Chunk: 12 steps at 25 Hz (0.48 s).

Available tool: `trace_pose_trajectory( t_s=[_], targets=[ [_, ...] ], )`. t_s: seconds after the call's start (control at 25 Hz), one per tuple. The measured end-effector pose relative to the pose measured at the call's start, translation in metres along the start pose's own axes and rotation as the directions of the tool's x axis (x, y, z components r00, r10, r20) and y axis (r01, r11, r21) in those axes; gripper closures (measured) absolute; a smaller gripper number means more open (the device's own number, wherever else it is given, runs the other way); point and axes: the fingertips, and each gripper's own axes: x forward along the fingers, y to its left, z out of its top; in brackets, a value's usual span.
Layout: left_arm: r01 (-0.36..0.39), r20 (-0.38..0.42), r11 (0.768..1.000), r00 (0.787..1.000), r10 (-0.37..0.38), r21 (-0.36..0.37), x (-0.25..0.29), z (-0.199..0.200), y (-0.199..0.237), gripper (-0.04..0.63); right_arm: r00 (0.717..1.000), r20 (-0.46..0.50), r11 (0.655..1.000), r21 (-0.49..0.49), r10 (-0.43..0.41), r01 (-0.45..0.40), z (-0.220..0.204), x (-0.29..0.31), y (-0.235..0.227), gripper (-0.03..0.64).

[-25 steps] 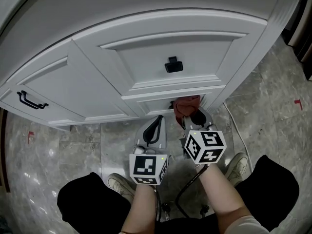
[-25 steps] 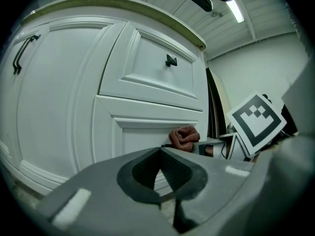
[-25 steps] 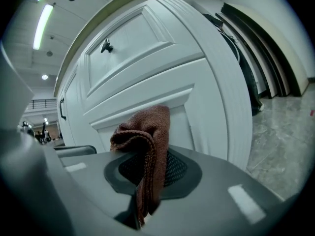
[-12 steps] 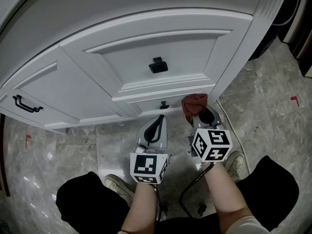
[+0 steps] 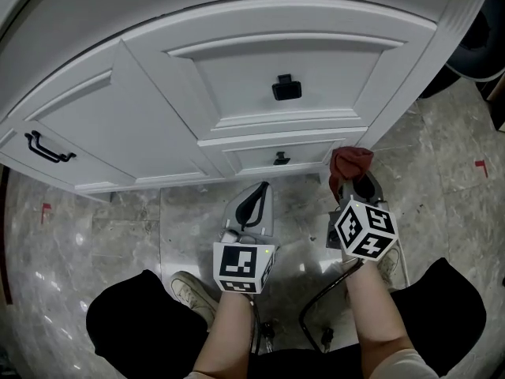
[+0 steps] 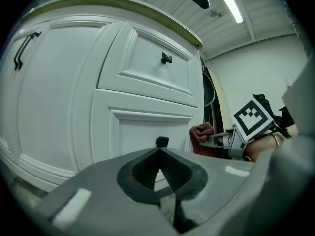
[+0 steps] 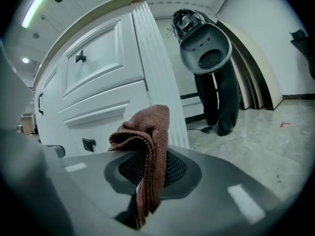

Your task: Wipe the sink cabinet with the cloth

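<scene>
— Where is our cloth point(image 7: 147, 132) right now?
— Our right gripper point(image 7: 147, 161) has its jaws clamped on it. The folds are bunched above the jaws, so a soft pad faces the sink cabinet point(image 5: 237, 77). It sits low, just right of the small bottom drawer point(image 5: 252, 158), by the fluted corner post point(image 7: 157, 73).
— Is it pressing on the paint?
— We cannot tell. In the head view it lies at the post's foot, either touching or barely off it.
— And why do we hold our left gripper point(image 6: 158, 154) back?
— Its jaws are together on nothing. We hold it nearer to us, over the floor point(image 5: 118, 219) and left of the right one, clear of the wiping path.
— So the lower right corner is the patch in hand?
— We judge so.
</scene>
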Motion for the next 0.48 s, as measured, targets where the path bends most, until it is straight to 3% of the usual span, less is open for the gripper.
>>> trace_pose_trajectory(
  t_s=[0.2, 0.48],
  targets=[
    [-0.072, -0.046, 0.997, 0.996, 0.071, -0.002, -0.020, -0.016, 0.031, 0.595, 0.989, -0.050, 0.990, 0.019, 0.139, -0.139, -0.036, 0.004, 0.069, 0.535],
    [-0.143, -0.060, 0.989, 0.988, 0.141, -0.032, -0.049, -0.026, 0.076, 0.595, 0.939, -0.158, 0.952, 0.028, 0.304, -0.304, -0.094, 0.020, 0.173, 0.535]
  ],
)
